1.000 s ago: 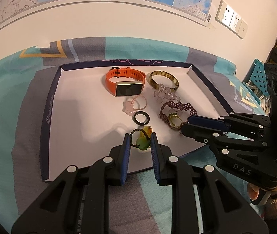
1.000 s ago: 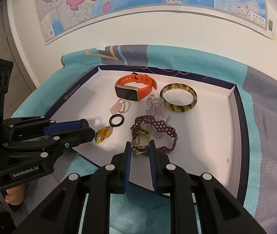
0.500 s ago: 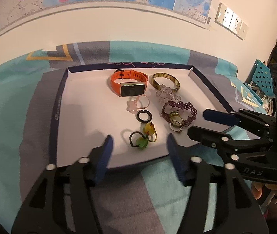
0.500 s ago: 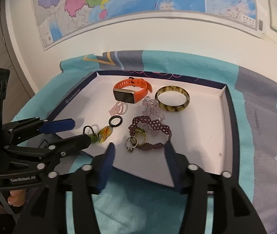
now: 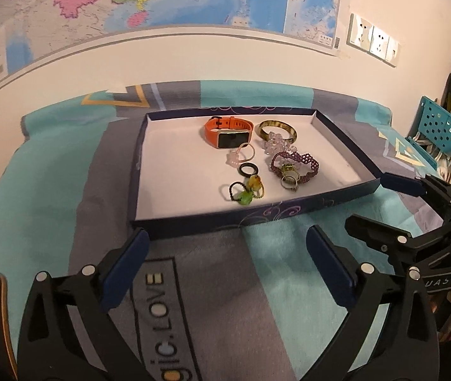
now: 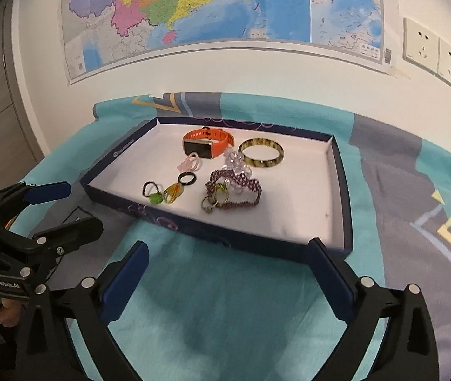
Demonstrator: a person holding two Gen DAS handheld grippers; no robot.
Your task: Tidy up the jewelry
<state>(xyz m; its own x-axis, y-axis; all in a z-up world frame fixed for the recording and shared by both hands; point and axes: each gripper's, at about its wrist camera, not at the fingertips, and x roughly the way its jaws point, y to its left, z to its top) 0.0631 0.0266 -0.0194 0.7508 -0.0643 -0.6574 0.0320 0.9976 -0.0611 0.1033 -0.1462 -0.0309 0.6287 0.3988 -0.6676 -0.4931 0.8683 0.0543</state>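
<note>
A shallow dark-blue tray (image 5: 174, 222) with a white floor holds the jewelry: an orange watch band (image 5: 225, 130), a tortoiseshell bangle (image 5: 276, 128), a purple beaded bracelet (image 5: 295, 165), a black ring (image 5: 248, 169), a green-bead ring (image 5: 244, 195) and a metal ring (image 5: 289, 181). My left gripper (image 5: 225, 238) hovers over the blanket just in front of the tray's near wall. Its jaws are opening wide with nothing between them. My right gripper (image 6: 228, 247) sits in front of the tray's near wall (image 6: 225, 235), its jaws also opening and empty.
A teal and grey blanket (image 5: 276, 285) covers the surface under the tray. A wall with a map (image 6: 225, 6) and sockets (image 6: 422, 44) rises behind. A blue perforated basket (image 5: 438, 127) stands at the far right. A person's fingers (image 6: 3, 314) grip the left handle.
Both grippers spread from nearly shut to wide open, letting go of the green-bead ring and the metal ring, and drew back out of the tray to the blanket in front.
</note>
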